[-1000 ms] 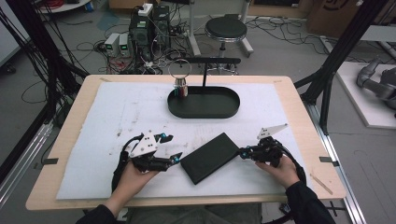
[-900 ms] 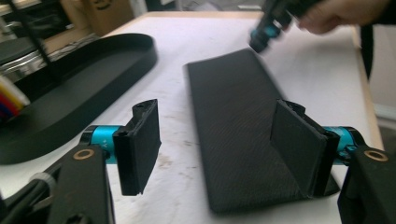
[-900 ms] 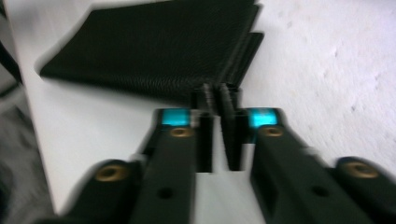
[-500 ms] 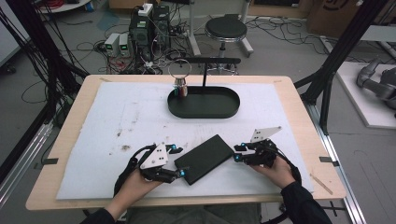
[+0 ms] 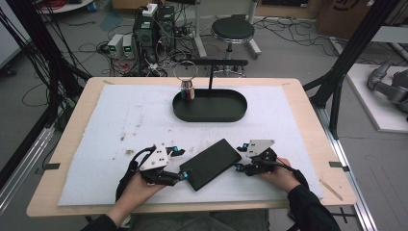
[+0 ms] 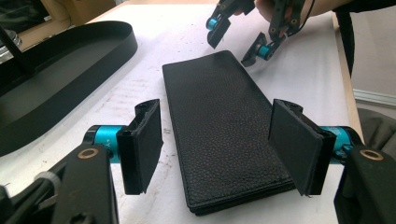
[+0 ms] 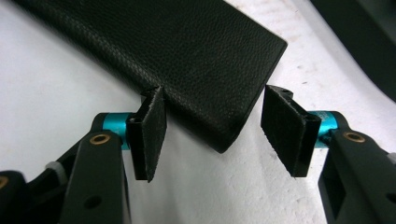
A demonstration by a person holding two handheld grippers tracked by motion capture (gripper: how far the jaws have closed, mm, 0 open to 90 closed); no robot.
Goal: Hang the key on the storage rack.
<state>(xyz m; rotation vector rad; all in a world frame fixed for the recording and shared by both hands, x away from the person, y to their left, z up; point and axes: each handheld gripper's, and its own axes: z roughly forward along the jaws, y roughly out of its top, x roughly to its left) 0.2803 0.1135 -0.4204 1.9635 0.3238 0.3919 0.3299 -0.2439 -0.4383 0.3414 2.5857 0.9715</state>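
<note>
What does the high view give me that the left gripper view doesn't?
High view: the whole oval black tray with its stand, a hanging ring, the person's hands, the table edges and the floor behind. Left gripper view: the left gripper close up, jaws open astride the black leather wallet, clear of it. Both: the wallet, the open right gripper at its far end, part of the tray.

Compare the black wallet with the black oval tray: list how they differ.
The wallet is a flat, grainy rectangle; the tray is a smooth oval with a raised wall. The wallet lies near the person between both grippers; the tray sits at the far side, holding a small can. Both are black and rest on the white mat.
</note>
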